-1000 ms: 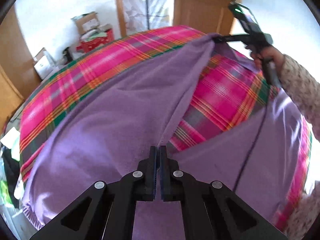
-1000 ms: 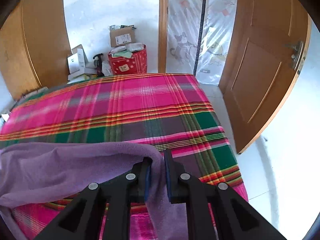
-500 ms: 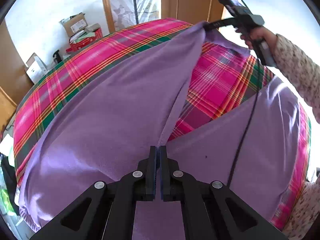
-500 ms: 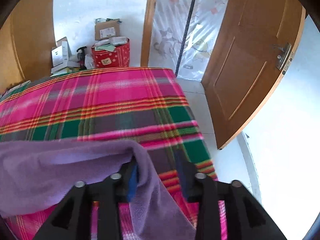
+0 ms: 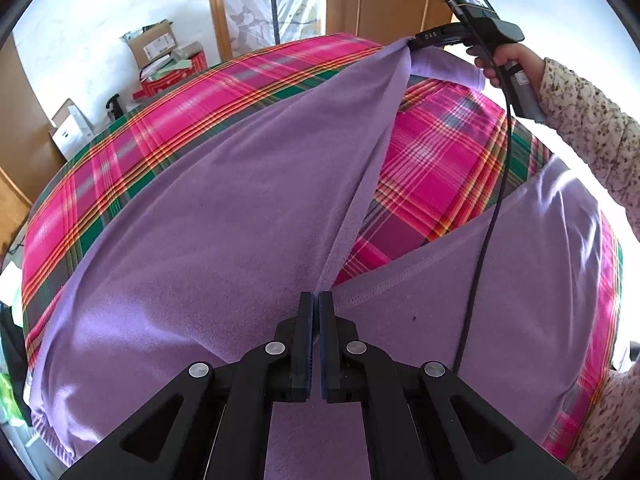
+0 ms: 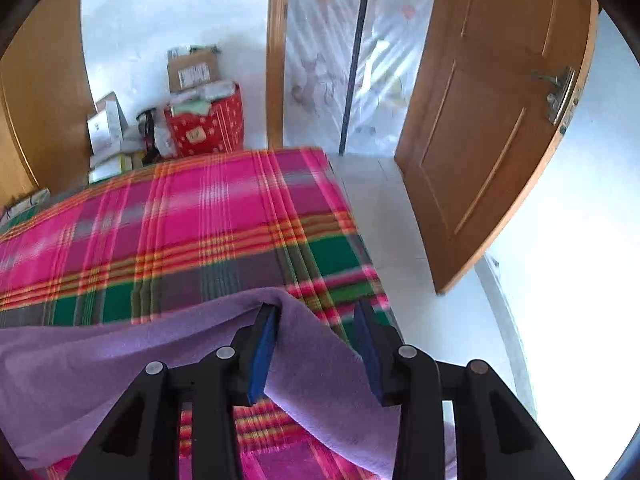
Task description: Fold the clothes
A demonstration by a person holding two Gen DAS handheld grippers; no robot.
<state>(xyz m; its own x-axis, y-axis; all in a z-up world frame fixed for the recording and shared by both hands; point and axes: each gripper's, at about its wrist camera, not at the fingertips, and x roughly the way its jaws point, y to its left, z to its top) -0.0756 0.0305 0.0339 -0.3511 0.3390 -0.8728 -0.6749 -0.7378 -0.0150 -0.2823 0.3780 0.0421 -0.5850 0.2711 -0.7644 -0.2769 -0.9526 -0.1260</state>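
A purple garment (image 5: 224, 216) lies spread over a bed covered with a pink plaid blanket (image 5: 432, 160). The left gripper (image 5: 315, 300) has its fingers pressed together on the garment's near edge, apparently to anchor one end of the fold line so the cloth stays taut. The right gripper (image 6: 316, 316), held in a hand (image 5: 502, 60) at the far side of the bed, has just been opening; its blue pads (image 6: 264, 344) now stand spread, with a corner of the purple fabric draped between them and over the left finger but no longer squeezed. This looks like a release: the lifted flap has been carried across toward the bed's far edge, and letting go there should lay it down to complete the fold.
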